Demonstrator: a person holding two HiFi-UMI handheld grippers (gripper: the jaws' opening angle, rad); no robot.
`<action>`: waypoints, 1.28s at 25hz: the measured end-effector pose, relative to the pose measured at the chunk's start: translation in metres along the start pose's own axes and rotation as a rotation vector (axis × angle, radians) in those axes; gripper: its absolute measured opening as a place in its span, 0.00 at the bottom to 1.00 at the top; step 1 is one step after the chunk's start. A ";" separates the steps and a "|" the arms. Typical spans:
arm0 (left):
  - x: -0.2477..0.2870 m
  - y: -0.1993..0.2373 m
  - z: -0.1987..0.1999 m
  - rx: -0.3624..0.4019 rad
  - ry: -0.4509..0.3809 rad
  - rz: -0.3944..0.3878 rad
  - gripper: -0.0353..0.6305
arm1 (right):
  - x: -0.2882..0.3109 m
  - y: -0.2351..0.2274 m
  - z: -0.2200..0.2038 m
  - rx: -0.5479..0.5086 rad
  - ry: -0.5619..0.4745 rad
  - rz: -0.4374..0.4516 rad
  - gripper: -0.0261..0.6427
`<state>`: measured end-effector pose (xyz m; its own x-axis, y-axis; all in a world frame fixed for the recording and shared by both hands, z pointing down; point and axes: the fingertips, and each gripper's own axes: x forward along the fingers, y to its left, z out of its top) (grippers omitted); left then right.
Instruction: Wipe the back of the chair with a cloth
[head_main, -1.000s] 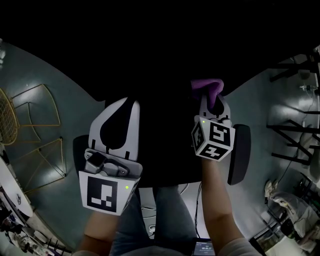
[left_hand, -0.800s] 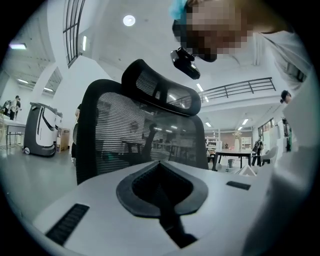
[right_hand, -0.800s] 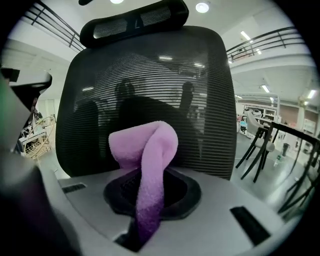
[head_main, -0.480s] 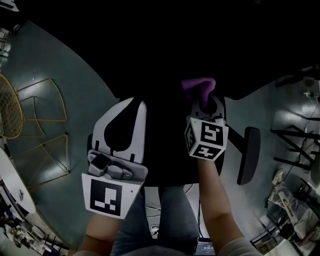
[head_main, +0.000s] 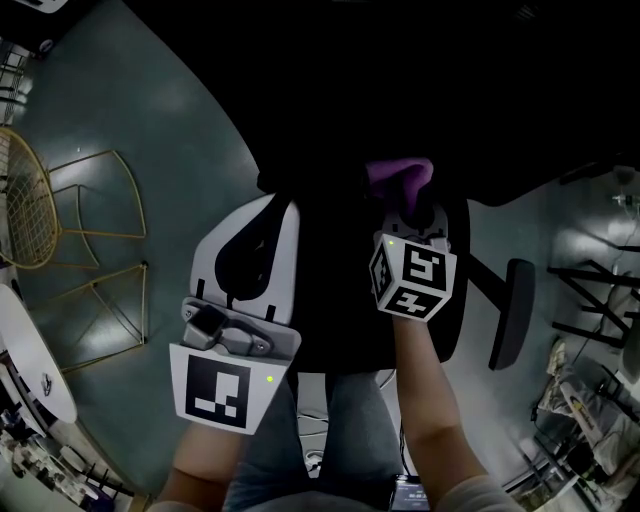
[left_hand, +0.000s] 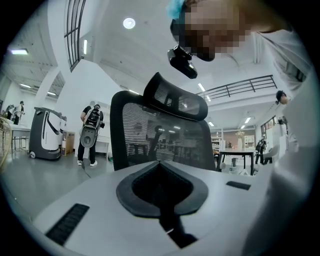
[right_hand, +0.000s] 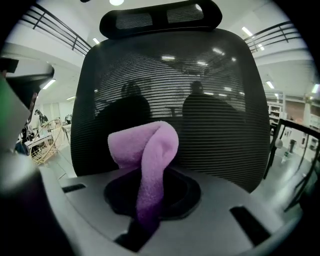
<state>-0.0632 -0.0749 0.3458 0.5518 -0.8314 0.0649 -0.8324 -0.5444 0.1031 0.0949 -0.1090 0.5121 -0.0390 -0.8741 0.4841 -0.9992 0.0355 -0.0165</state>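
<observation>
grips a purple cloth (right_hand: 150, 150) in the clenched right tool (head_main: 410, 203), folded end standing up past the jaws, close before the mesh back of the black chair (right_hand: 215, 105); contact cannot be told. carries the left tool (left_hand: 160, 163) alongside, jaws pressed together on nothing, facing the same back below the headrest (left_hand: 175, 102). shows bare grey floor (head_main: 130, 110) open at the left as far as the gold wire chairs (head_main: 60, 200), and an armrest (head_main: 510, 315) jutting out at the right.

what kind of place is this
Probably an open office or robotics lab hall: a mesh office chair, a white mobile robot on the floor, a balcony railing overhead.
</observation>
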 end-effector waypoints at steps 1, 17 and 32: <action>-0.001 0.003 0.000 -0.002 0.000 0.002 0.07 | 0.000 0.003 0.000 0.000 0.001 0.002 0.12; -0.005 0.034 0.000 -0.035 0.001 -0.028 0.07 | 0.005 0.107 -0.001 -0.035 0.016 0.131 0.12; -0.008 0.051 0.002 -0.048 -0.007 -0.054 0.07 | 0.008 0.144 -0.002 -0.045 -0.015 0.171 0.12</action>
<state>-0.1102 -0.0963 0.3486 0.5954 -0.8018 0.0512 -0.7979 -0.5827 0.1543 -0.0488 -0.1095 0.5153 -0.2092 -0.8603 0.4648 -0.9768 0.2060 -0.0585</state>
